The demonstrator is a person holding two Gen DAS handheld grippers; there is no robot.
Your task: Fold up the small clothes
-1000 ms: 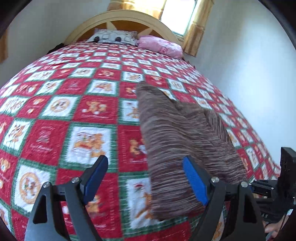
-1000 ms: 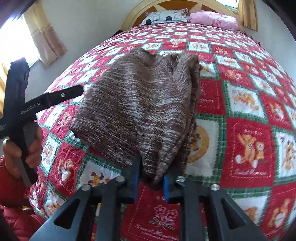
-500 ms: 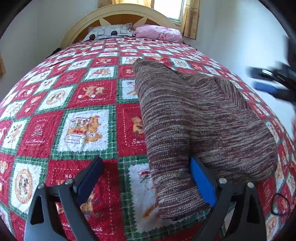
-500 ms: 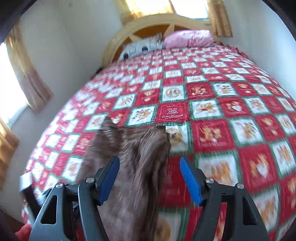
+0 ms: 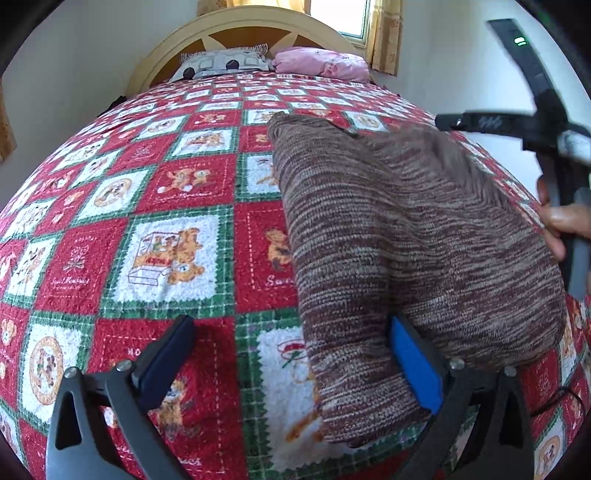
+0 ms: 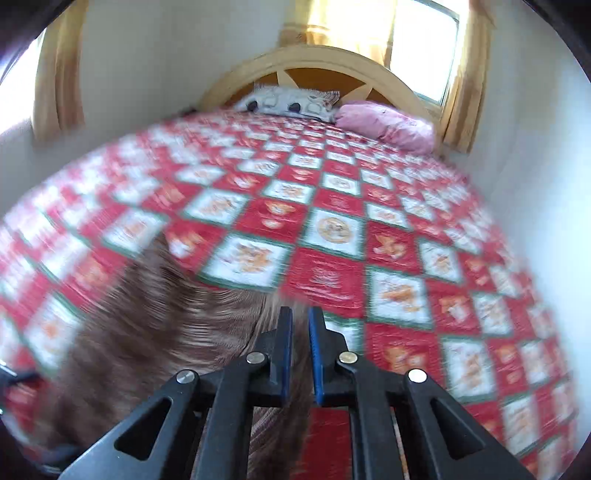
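A home bedroom. A bed (image 5: 155, 206) with quilt, pillows (image 5: 225, 64), wooden headboard (image 5: 236, 33). Curtains (image 6: 461, 92) frame the window (image 6: 424, 48).

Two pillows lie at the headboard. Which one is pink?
The pink pillow is the plain one on the window side, by the curtain. The other pillow beside it is grey-white with dark round spots.

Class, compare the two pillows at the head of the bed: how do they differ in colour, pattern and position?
The grey pillow is pale with dark round spots; the pink pillow is pink with no bold pattern. In the left wrist view the grey pillow lies to the left, under the headboard; the pink pillow lies to the right, nearer the window. Both rest against the headboard.
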